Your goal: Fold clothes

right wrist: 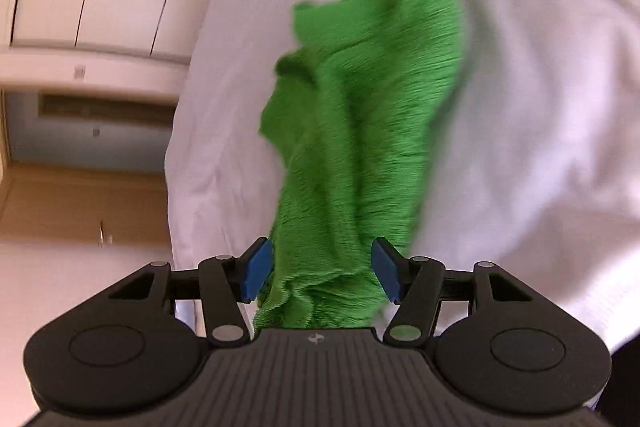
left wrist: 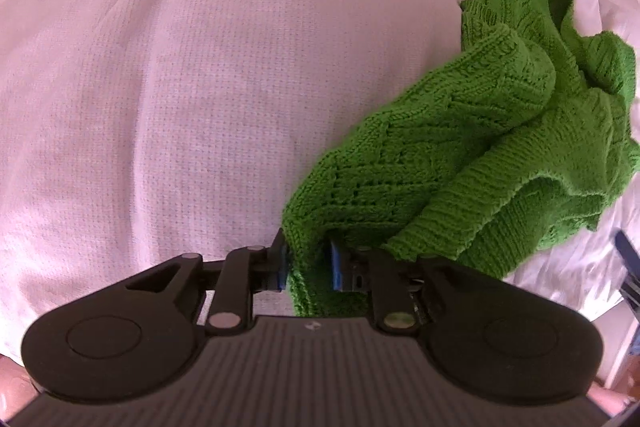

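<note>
While one green knitted sweater (left wrist: 460,155) spans white bedding (left wrist: 180,87), left gripper (left wrist: 308,263) jaws pinching it, right gripper (right wrist: 320,269) jaws bunching it.

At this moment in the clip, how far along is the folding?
Nothing looks folded yet: the green knit sweater is bunched in a crumpled heap on the white bedding. In hand: the left hand-held gripper pinches one edge, and the right hand-held gripper has fabric between its wider-set pads, blurred with motion. Left: spreading it flat and making every fold.
</note>
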Tool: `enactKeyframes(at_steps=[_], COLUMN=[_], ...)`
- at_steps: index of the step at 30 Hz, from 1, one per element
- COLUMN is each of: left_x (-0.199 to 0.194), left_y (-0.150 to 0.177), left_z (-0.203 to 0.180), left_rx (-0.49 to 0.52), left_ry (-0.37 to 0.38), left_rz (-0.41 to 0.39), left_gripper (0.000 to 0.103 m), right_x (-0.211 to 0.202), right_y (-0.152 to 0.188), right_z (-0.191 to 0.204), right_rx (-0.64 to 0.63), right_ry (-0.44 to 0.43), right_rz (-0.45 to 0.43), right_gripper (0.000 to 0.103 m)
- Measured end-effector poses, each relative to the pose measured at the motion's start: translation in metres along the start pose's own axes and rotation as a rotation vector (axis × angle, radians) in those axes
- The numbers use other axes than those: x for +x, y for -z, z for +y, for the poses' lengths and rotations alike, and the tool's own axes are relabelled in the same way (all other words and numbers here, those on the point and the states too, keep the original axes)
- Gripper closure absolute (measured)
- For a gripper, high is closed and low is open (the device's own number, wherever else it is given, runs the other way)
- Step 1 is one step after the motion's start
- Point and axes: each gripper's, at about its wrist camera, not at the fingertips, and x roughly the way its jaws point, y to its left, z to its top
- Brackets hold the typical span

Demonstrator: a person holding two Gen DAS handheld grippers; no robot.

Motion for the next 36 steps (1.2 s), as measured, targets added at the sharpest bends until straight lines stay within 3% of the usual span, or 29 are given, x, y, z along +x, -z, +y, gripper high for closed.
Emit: enactKeyframes(at_steps=[4,8,9,11,12,14,17,22,28,33,36], left_x=[-0.002,0.004,0.006,0.013,0.015,0.011,-0.024,-0.144,-0.294,-0.408,-0.464], left_y=[0.000,0.008,0.009,0.011,0.013,0.015,0.019,0.021,0.008,0.022,0.030], left_z=[0.017,0.043,0.050,0.050,0.047,0.036,0.015,-0.017,-0.064,-0.070,-0.070], left_rx=[-0.081,-0.249,-0.286,-0.342,-0.353,-0.333,-0.211,-0.023,0.199,0.285,0.305], left_ry=[0.062,0.180,0.211,0.265,0.292,0.290,0.277,0.434,0.566,0.634,0.630], left_rz=[0.005,0.033,0.040,0.055,0.062,0.055,-0.019,-0.235,-0.602,-0.855,-0.965], left_gripper=[0.068,0.067,0.070,0.076,0.094,0.096,0.097,0.098,0.098,0.097,0.097], right_x=[0.036,0.056,0.058,0.063,0.065,0.058,0.030,-0.083,-0.200,-0.266,-0.278], right_y=[0.000,-0.001,-0.001,-0.002,-0.001,-0.002,-0.007,-0.024,-0.043,-0.041,-0.045], right_z=[-0.003,-0.015,-0.017,-0.018,-0.016,-0.007,0.011,0.081,0.195,0.258,0.303], right_rx=[-0.002,0.049,0.066,0.085,0.079,0.044,0.023,-0.089,-0.356,-0.506,-0.606], right_ry=[0.065,0.073,0.065,0.044,0.045,0.055,0.027,-0.155,-0.294,-0.471,-0.573], right_rz=[0.038,0.057,0.060,0.096,0.114,0.107,0.052,-0.133,-0.351,-0.493,-0.546], right_gripper=[0.048,0.051,0.052,0.082,0.095,0.095,0.096,0.096,0.096,0.096,0.096])
